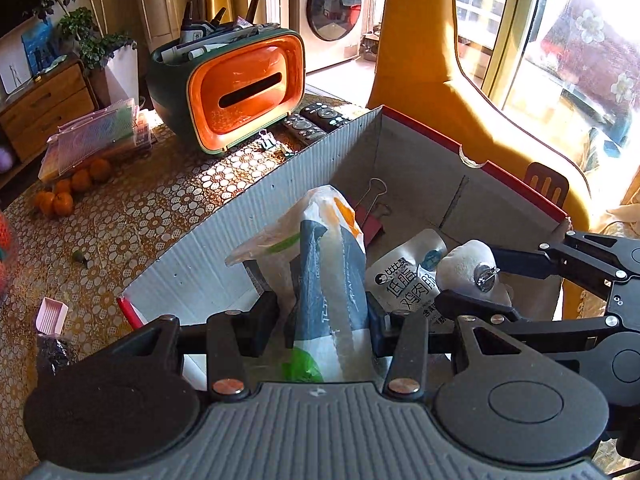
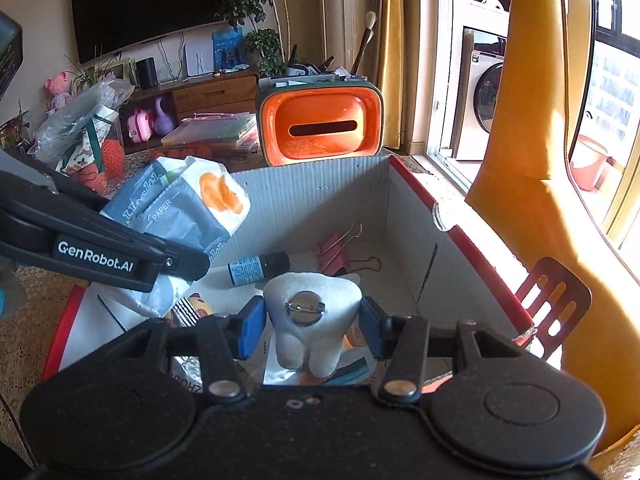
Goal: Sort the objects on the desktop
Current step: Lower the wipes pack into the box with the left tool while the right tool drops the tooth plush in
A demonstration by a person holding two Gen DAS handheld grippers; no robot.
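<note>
Left gripper (image 1: 326,322) fingers pinch a soft tissue pack (image 1: 332,264) across its middle, crinkly grey-white plastic wrap with an orange blob, held above the box's near-left corner, my guess so it drops in clear of the wall. Right gripper (image 2: 312,330) fingers squeeze a white plush tooth (image 2: 314,312), fuzzy felt, metal pin clasp facing the camera, hanging over the near side of the cardboard box (image 2: 320,188), likely the same reason: release inside. Box is corrugated, pale inside, red outside, sitting on the counter (image 1: 132,208), which wears a lacy floral cloth. Already in the box: pink binder clip (image 2: 340,252) with wire handles toward the far-right corner, small dark bottle (image 2: 258,268) with blue label lying on its side mid-floor, glossy foil snack pouch (image 1: 412,276) near the front. Beyond the box's far wall: an orange-faced tissue holder (image 2: 320,128) stuffed with pens, two remotes (image 1: 316,122) beside it. Left counter edge: oranges (image 1: 68,192), clear plastic cases (image 1: 100,132). Reads as both drops pending
</note>
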